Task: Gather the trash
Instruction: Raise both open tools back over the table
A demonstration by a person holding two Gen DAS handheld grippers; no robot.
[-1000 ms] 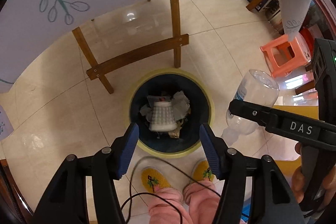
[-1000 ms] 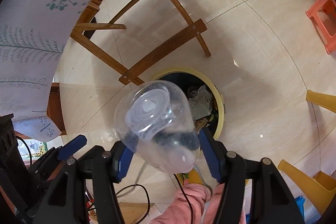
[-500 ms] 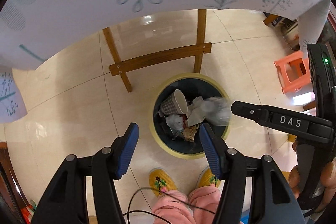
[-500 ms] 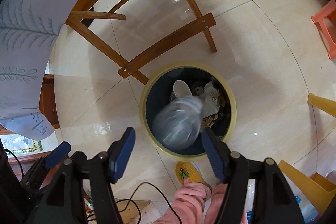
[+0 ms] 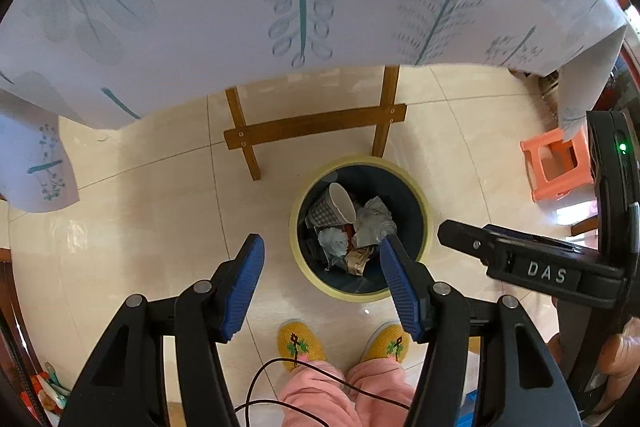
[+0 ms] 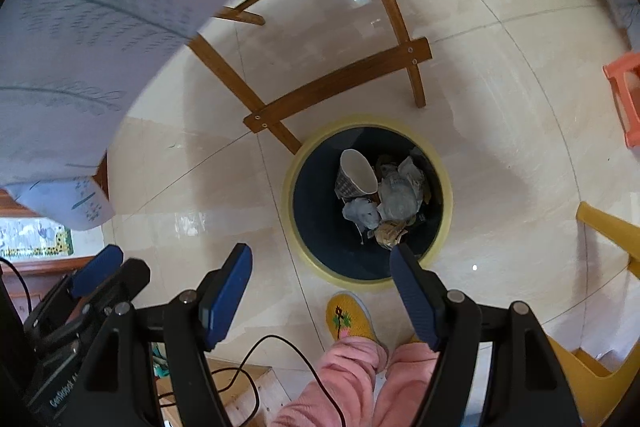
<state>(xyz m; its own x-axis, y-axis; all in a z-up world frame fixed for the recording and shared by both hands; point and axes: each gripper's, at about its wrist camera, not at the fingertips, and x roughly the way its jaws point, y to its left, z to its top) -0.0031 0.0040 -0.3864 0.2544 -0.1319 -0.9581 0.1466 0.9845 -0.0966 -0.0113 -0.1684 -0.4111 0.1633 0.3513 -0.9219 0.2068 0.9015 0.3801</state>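
Both tongs are hanging above the floor, pointing down. My left gripper [image 5: 322,287] is standing half spread, pinching nothing. My right gripper [image 6: 320,293] is spread wide and empty. The plastic bottle [image 6: 398,197] is lying inside the trash bin [image 6: 298,239], frame centre, beside a paper cup [image 6: 356,175].

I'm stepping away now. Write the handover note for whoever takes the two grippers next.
Left gripper: open, nothing between its fingers.
Right gripper: jaws have just been opening, nothing between them now.
Both hang above the bin on the floor, by the wooden table legs.
In the bin: a checked paper cup, a clear plastic bottle, crumpled paper.
Done: cup and bottle are in the bin.
Left: no loose trash shows on the floor in either view; the tabletop is hidden under the tablecloth, so check there next.
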